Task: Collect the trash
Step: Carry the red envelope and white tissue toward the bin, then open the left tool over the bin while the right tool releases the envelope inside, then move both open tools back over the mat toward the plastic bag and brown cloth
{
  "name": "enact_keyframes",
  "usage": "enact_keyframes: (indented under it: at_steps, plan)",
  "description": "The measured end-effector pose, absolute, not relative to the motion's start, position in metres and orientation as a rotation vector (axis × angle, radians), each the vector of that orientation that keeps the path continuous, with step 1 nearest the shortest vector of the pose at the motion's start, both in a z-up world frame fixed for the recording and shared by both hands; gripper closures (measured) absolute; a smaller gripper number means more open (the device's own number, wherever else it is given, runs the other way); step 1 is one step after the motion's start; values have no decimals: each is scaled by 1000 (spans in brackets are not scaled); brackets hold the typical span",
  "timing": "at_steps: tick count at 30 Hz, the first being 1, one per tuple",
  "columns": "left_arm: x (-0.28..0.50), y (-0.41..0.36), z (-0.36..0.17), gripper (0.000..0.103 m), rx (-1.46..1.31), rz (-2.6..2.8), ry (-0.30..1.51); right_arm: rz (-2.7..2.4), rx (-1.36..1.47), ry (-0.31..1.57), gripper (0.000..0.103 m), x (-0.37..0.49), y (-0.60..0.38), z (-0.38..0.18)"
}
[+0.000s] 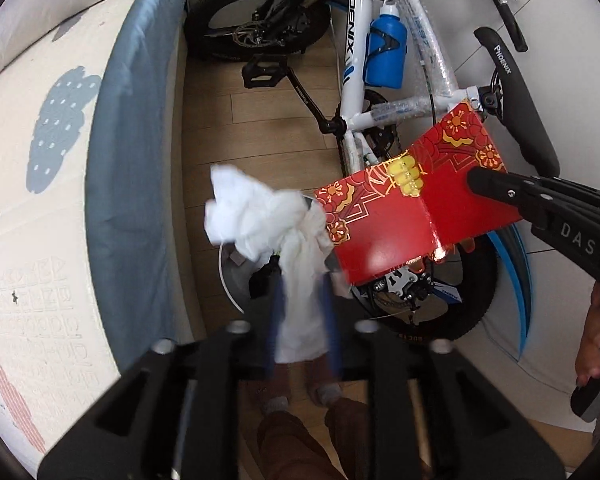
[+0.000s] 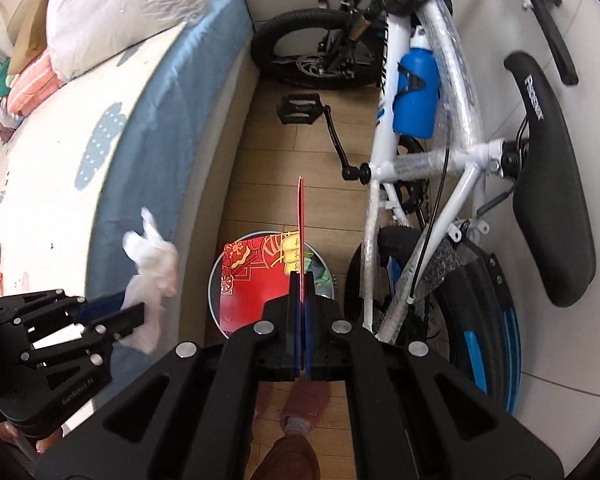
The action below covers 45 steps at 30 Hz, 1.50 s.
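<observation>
Right tongs [image 2: 302, 320], pinching the red card [image 2: 252, 280] edge-on, hang directly over the round bin [image 2: 216, 280] on the floor, whereas left tongs [image 1: 300, 320], clamped on crumpled tissue [image 1: 260, 216], sit beside it toward the bed [image 2: 160, 120].

You hold a white crumpled tissue [image 1: 260, 216] and a glossy red card [image 1: 416, 208] patterned with gold flowers and gold line-work. Your grippers are black with blue finger pads [image 2: 307, 320]. The bicycle [image 2: 428, 160] has a white frame, blue bottle, black saddle. The bed sheet [image 2: 164, 128] is light blue; its cover is cream with grey-blue dotted clouds.
</observation>
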<state>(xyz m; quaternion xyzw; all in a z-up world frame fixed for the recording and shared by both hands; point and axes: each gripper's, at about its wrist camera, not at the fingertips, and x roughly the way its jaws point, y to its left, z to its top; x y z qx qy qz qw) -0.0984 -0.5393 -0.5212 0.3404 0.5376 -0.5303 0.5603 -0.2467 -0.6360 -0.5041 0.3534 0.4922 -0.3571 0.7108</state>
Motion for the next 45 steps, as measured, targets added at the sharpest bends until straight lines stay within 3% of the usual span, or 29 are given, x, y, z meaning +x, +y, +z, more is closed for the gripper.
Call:
enact_keyframes:
  at_steps: [3, 11, 13, 14, 15, 17, 26, 45]
  plan:
    - [-101, -536, -522, 35, 795, -1260, 1233, -794, 791, 1095, 102, -248, -634, -511]
    - [-86, -521, -516, 35, 765, -1204, 1260, -744, 814, 1107, 102, -237, -626, -520]
    - [-81, -515, -513, 35, 759, -1186, 1261, -725, 823, 1108, 97, -230, -624, -520]
    - [-78, -512, -512, 35, 757, -1175, 1260, -718, 822, 1112, 88, -227, -622, -520]
    - [-75, -508, -509, 35, 755, -1164, 1260, -714, 815, 1113, 73, -223, -621, -519]
    - [-68, -501, -503, 35, 744, -1142, 1259, -725, 786, 1118, 63, -216, -618, -514]
    - [-34, -455, -439, 35, 654, -1007, 1227, -639, 710, 1135, 63, -192, -601, -453]
    - [42, -277, -228, 30, 341, -529, 1053, -167, 237, 1041, 49, -46, -464, -235]
